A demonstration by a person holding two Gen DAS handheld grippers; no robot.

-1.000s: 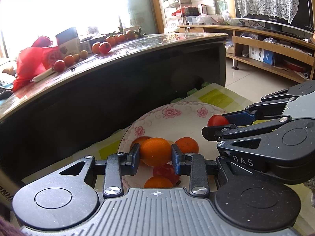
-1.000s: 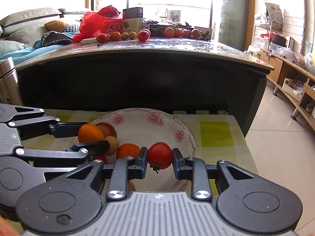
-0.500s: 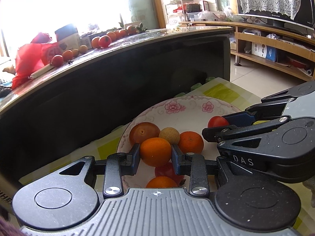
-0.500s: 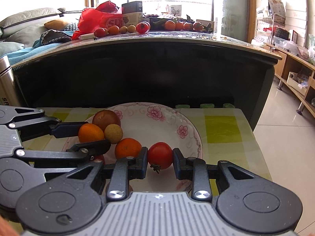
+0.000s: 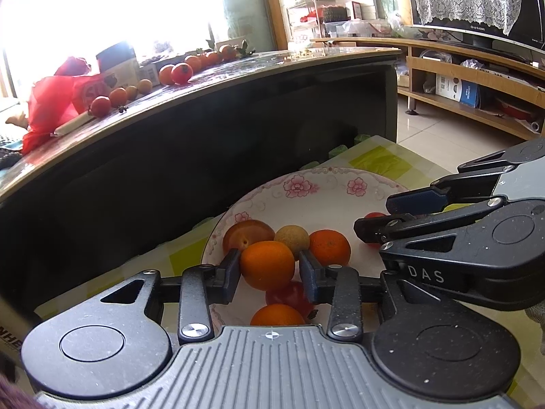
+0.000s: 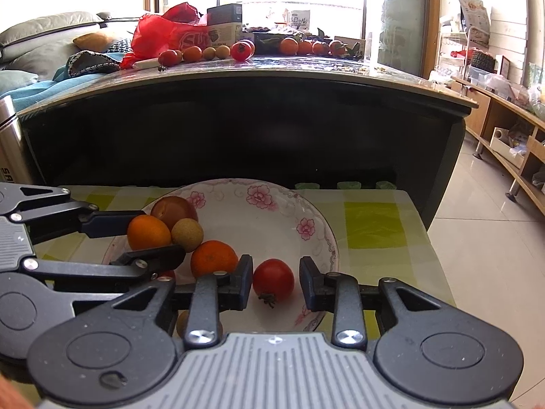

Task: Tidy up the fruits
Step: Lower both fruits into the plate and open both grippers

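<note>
Tomato (image 6: 273,278) lies loose between parted right fingers (image 6: 309,281).

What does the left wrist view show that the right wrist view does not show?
Only the left wrist view shows the television with its lace cover, and a second orange low on the plate. Only the right wrist view shows the sofa and a steel flask. Both show the flowered plate, the orange between the left hand-held gripper's fingers, and the red bag on the counter.
</note>
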